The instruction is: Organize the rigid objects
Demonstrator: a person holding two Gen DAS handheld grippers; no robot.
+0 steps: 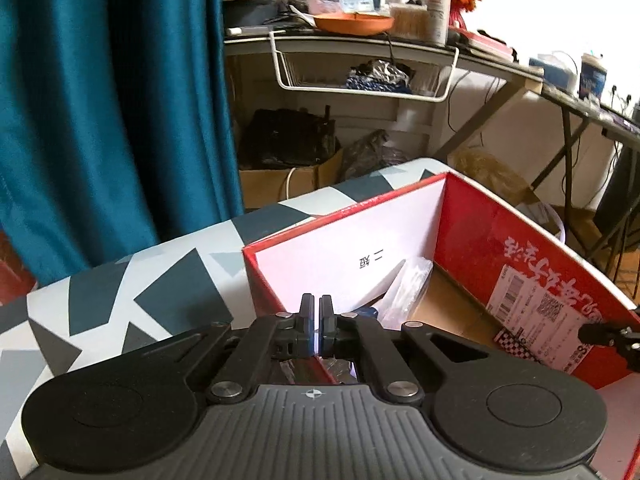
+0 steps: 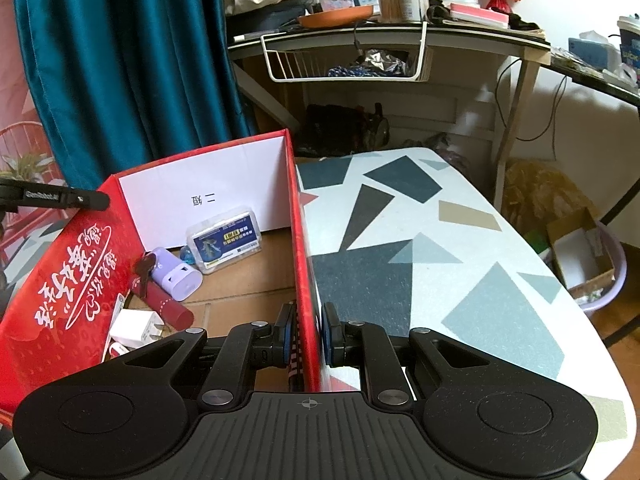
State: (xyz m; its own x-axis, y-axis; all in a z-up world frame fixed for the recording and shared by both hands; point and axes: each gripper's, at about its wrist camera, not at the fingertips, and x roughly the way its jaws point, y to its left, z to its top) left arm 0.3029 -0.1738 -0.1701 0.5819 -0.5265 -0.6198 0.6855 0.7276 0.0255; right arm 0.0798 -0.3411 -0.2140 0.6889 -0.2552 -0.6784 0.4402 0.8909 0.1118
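The red box (image 2: 224,200) is set on the patterned desk (image 2: 440,240), its right wall pinched by the right gripper (image 2: 308,332), while the left gripper (image 1: 316,320), jaws pressed together and empty, is held over its left wall.

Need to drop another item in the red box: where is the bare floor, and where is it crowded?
Bare cardboard floor runs beside the red wall that the right gripper clamps. The opposite side is crowded: purple case, red tube, white charger, with the clear card box against the white back wall.
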